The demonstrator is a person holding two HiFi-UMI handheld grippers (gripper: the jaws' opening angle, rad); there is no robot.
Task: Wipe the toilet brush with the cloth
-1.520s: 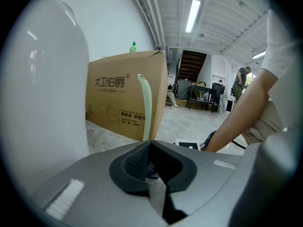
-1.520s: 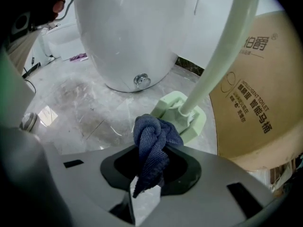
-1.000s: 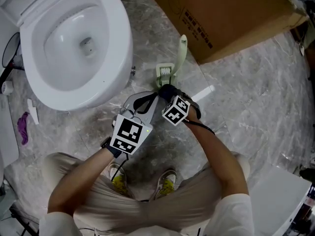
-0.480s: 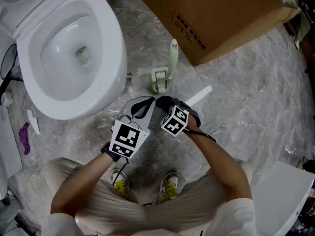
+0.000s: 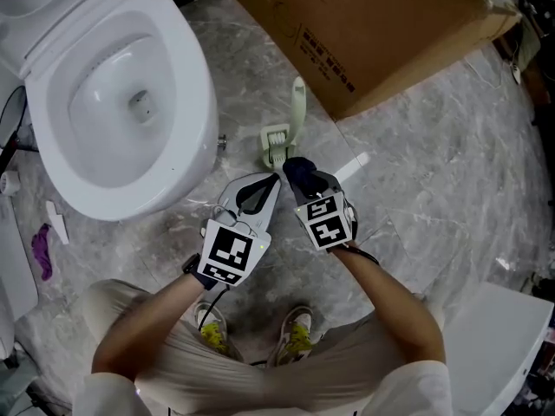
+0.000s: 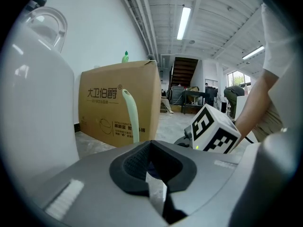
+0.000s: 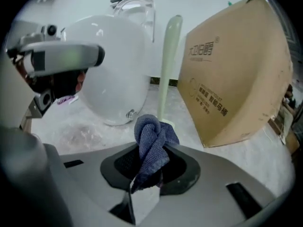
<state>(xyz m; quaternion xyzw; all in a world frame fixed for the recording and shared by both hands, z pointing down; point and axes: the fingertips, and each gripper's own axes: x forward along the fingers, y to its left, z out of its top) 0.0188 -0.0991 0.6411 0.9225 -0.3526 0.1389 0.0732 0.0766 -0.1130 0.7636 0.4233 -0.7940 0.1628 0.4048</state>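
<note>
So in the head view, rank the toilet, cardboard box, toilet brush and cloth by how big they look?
1. Toilet and cardboard box: look alike, both cut off by the frame, so unranked.
2. Toilet brush.
3. Cloth.

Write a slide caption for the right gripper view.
Right tongs pinch a bunched blue cloth, pointing at the pale green toilet brush standing beside the toilet.

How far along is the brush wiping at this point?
Done: the cloth is picked up and clamped in the right gripper. In hand: it hovers just short of the toilet brush, which stands upright in its holder on the floor. Left: the wiping itself. The cloth appears apart from the brush, and the left gripper is shut and empty.
</note>
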